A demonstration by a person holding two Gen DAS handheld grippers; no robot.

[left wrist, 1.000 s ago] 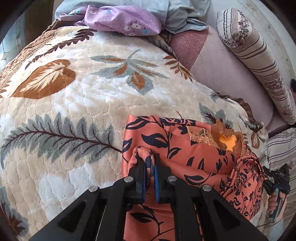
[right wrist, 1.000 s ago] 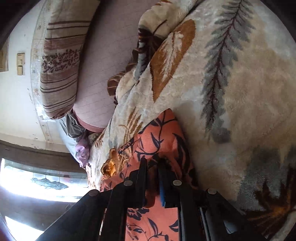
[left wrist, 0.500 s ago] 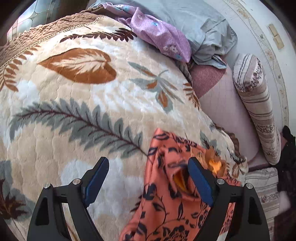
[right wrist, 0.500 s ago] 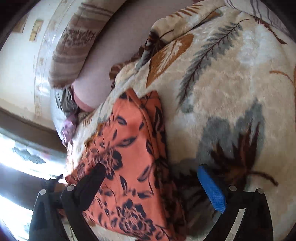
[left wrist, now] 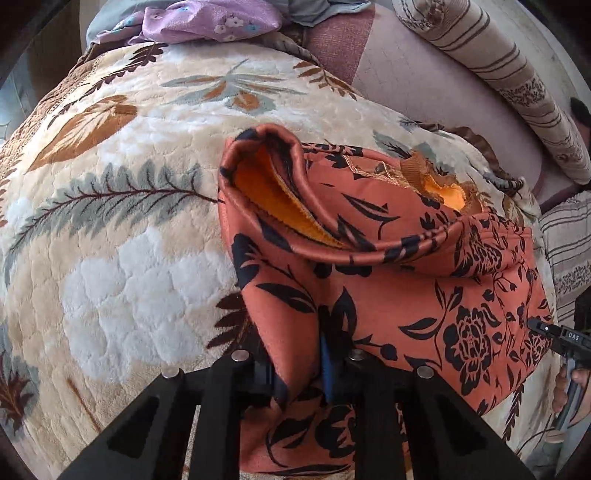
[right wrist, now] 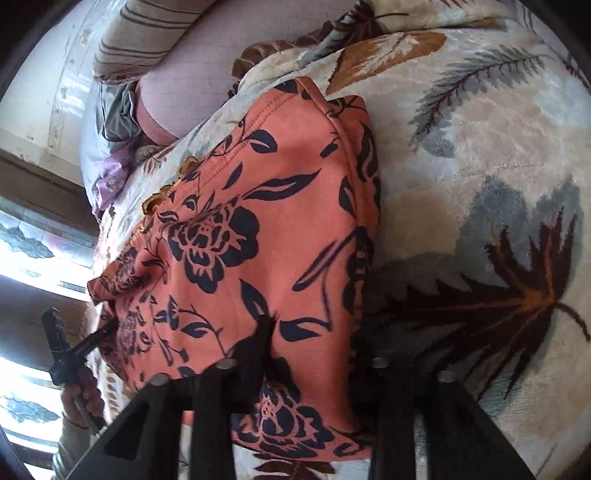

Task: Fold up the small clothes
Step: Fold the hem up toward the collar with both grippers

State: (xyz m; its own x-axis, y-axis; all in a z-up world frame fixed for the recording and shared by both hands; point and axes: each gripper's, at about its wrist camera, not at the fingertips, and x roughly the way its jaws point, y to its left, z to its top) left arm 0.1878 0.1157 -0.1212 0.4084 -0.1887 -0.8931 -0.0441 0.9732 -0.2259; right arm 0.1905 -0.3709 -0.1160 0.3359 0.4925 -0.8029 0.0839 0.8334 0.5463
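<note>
One orange garment (left wrist: 388, 258), black flower print, lies on the leaf-pattern blanket (left wrist: 122, 229), straight ahead of both claws and running under their tips.

Left claw (left wrist: 299, 363): jaws closing, a thick fold of the near edge between the pads; grip looks taken. Beyond it, up and slightly left, a sleeve or hem opening stands up, showing yellow lining.

Right claw (right wrist: 310, 354): jaws closing over the near edge of the cloth. Fabric lies between the fingers; whether the far pad presses it I cannot tell, as the cloth covers it.

Handling, as judged: soft, light, fleece-lined and so fairly bulky. It should hold a fold but spring open at the thick edges. Not slippery, not fragile. The plush blanket may drag at it. Best hold is at the near corners or hem, through all layers, so the lining does not slide out.

Count: garment to fold, one. Claws, two. Beyond, far from the claws: one lilac cloth (left wrist: 207, 22), one striped bolster (left wrist: 517, 85).
</note>
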